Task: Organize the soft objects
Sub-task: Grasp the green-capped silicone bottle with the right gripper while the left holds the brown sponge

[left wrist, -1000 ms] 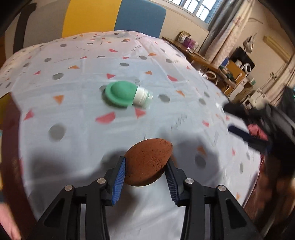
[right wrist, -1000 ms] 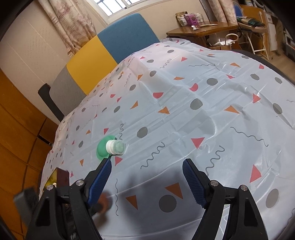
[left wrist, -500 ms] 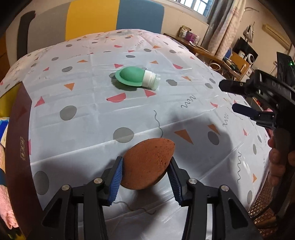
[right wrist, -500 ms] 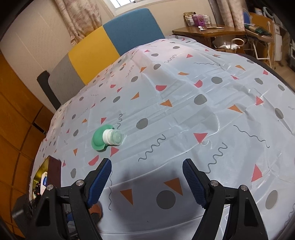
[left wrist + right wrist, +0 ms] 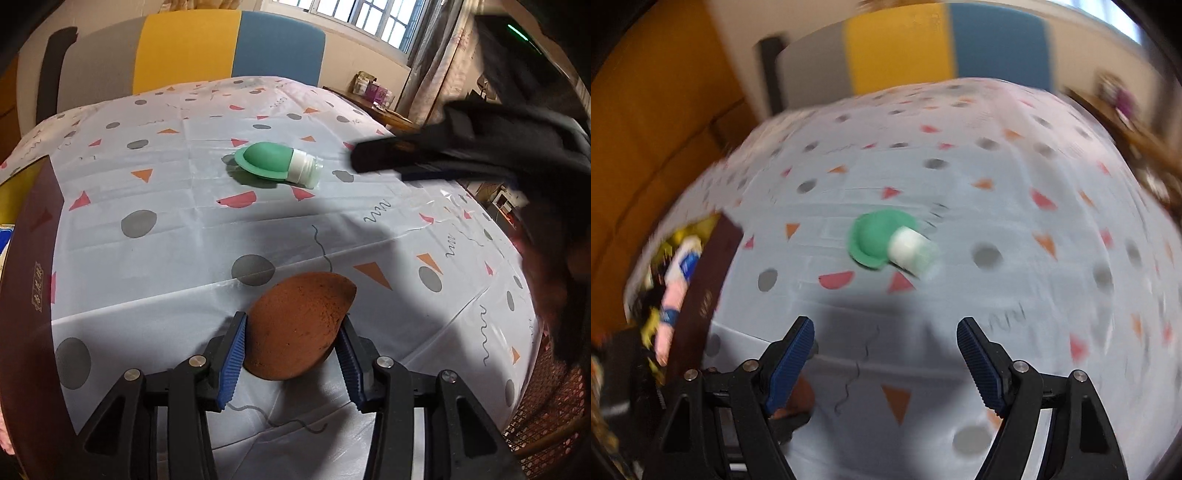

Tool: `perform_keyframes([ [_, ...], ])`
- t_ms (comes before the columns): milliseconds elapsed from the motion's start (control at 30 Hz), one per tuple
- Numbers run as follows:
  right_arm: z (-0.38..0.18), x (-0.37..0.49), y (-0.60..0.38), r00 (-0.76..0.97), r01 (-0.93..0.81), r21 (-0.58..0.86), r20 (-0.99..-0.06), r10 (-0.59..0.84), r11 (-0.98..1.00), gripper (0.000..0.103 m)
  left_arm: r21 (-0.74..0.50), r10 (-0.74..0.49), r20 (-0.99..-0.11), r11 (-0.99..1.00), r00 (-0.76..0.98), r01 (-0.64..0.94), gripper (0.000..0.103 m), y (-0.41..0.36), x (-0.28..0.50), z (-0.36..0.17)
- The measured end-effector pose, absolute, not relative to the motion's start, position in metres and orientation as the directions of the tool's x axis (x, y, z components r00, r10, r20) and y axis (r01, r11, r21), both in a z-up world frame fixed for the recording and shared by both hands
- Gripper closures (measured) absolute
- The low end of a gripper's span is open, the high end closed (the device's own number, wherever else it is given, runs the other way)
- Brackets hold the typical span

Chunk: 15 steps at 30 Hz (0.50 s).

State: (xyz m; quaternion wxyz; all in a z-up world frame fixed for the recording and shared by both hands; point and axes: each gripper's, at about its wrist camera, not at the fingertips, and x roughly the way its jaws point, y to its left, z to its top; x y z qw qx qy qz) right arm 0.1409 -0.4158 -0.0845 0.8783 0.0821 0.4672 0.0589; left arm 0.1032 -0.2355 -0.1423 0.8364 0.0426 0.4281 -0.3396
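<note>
At the far left edge of the table (image 5: 155, 206) stands a dark maroon box (image 5: 33, 266) with a small gold mark on its wall; the right wrist view, blurred, shows yellow, pink and blue things inside it (image 5: 679, 266), too smeared to name. The table wears a pale cloth (image 5: 207, 236) printed with grey dots, orange and red triangles and thin squiggles, creased in straight fold lines. Low in the left wrist view, the left tongs (image 5: 291, 350) pinch a brown egg-shaped sponge (image 5: 299, 325) between their blue ribbed pads, its pointed end up and to the right, held just above the cloth. Further back, near the middle of the table, a green soft toy with a white cap (image 5: 277, 164) lies on its side, well apart from the sponge. Behind the table rises a chair back (image 5: 192, 48) in grey, yellow and blue panels, with a barred window (image 5: 354, 18) beyond. To the right — blurred and dark — the right tongs (image 5: 388, 155) reach in over the cloth; their own view shows them (image 5: 884, 354) spread wide and holding nothing, aimed toward the green toy (image 5: 886, 243). A wooden side table (image 5: 384, 110) with small boxes stands by the curtains.
</note>
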Motion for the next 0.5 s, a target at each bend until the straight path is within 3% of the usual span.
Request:
perform_keyframes([
  [233, -0.1, 0.218, -0.392, 0.442, -0.193, 0.04, -0.888, 0.124, 0.98, 0.007, -0.257, -0.556, -0.73, 0.763, 0.398, 0.593, 0.056, -0.232, 0.105, -0.144],
  [500, -0.122, 0.274, -0.389, 0.348, -0.23, 0.005, -0.933, 0.088, 0.973, 0.006, -0.291, -0.577, -0.718, 0.756, 0.389, 0.586, 0.055, -0.229, 0.106, -0.146],
])
